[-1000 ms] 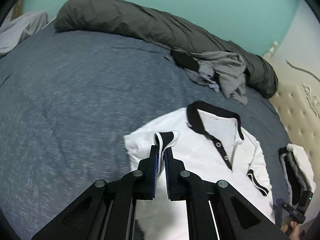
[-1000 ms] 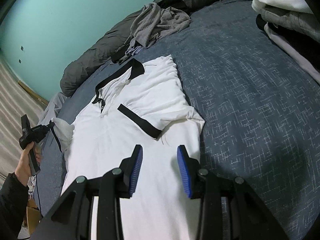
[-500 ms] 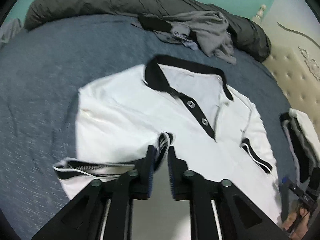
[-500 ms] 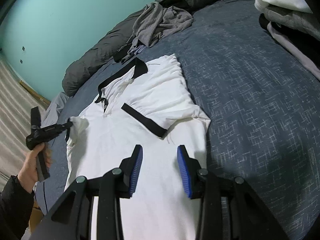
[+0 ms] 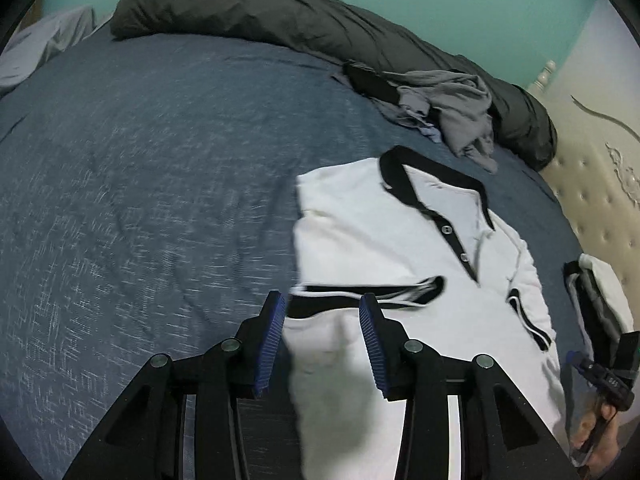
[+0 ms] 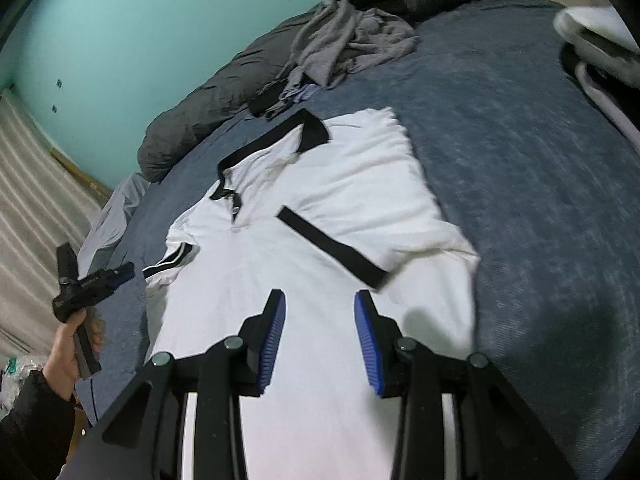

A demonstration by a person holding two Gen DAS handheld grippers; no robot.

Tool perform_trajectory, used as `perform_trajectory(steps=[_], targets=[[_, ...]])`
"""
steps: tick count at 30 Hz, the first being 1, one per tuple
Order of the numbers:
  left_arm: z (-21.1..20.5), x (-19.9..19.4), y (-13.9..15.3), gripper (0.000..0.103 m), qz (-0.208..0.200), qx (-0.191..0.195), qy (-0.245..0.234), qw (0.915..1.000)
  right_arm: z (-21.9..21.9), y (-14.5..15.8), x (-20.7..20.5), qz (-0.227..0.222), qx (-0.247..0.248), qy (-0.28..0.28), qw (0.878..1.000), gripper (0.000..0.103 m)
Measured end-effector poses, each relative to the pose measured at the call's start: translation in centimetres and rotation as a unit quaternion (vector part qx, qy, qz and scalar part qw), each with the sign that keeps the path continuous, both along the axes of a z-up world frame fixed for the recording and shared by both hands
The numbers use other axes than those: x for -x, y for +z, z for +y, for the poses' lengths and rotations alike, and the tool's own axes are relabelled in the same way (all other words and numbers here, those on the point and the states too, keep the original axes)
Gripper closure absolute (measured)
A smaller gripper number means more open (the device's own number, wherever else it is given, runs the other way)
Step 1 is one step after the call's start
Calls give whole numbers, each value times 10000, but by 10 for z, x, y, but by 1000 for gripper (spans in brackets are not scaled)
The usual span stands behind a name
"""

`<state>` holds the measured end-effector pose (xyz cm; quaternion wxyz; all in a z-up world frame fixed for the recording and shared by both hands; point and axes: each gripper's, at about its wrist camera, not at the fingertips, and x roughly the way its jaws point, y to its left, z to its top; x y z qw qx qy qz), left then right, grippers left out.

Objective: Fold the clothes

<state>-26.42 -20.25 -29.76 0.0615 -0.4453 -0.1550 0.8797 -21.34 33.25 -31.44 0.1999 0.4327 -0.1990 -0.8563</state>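
1. A white polo shirt [image 5: 360, 240] with black collar and black sleeve trim lay flat, front side up, on a blue-grey bed cover [image 5: 140, 160].
2. Both sleeves were folded inward across the chest, each black cuff band lying on the white body of the shirt.
3. The left gripper [image 5: 322, 320] hovered over the shirt's left edge with its blue-padded jaws wide apart and nothing between them; the folded left cuff band [image 5: 360, 294] lay just beyond the fingertips.
4. The right gripper [image 6: 320, 320] hung above the lower middle of the shirt, jaws also spread and holding nothing; the right cuff band [image 6: 332, 246] lay just ahead of them.
5. A crumpled grey garment [image 6: 344, 44] sat near the collar end, against a rolled dark duvet [image 5: 280, 20] below a teal wall [image 6: 140, 20].
6. A stack of folded clothes [image 5: 600, 292] rested at the bed's edge, well apart from the shirt.
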Motion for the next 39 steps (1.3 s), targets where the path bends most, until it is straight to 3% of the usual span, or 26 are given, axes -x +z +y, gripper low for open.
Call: perform_trajectory(steps=[8, 11, 15, 19, 23, 25, 27, 30, 39], targets=[[3, 12, -22, 62, -34, -90, -178, 9998, -31, 5, 5, 26, -83, 275, 9996, 67], [7, 7, -20, 88, 68, -99, -340, 9993, -34, 3, 5, -12, -120, 302, 9995, 67], [11, -3, -15, 95, 239, -56, -590, 9980, -35, 2, 6, -27, -134, 290, 9995, 67], [28, -20, -10, 95, 294, 177, -1087, 9935, -35, 1, 4, -51, -110, 291, 9995, 67], [51, -40, -6, 94, 240, 522, -1721, 9834, -37, 1, 4, -68, -131, 317, 9994, 67], [47, -41, -6, 93, 208, 428, -1614, 9857, -38, 1, 5, -81, -120, 306, 9994, 67], [43, -43, -7, 78, 175, 335, -1507, 9879, -40, 1, 6, -100, -88, 307, 9994, 67], [36, -45, -7, 65, 127, 194, -1346, 9906, -48, 6, 7, -74, -117, 415, 9990, 67], [15, -42, -19, 63, -84, -215, -761, 9968, -107, 11, 49, -278, -123, 868, 9958, 67]])
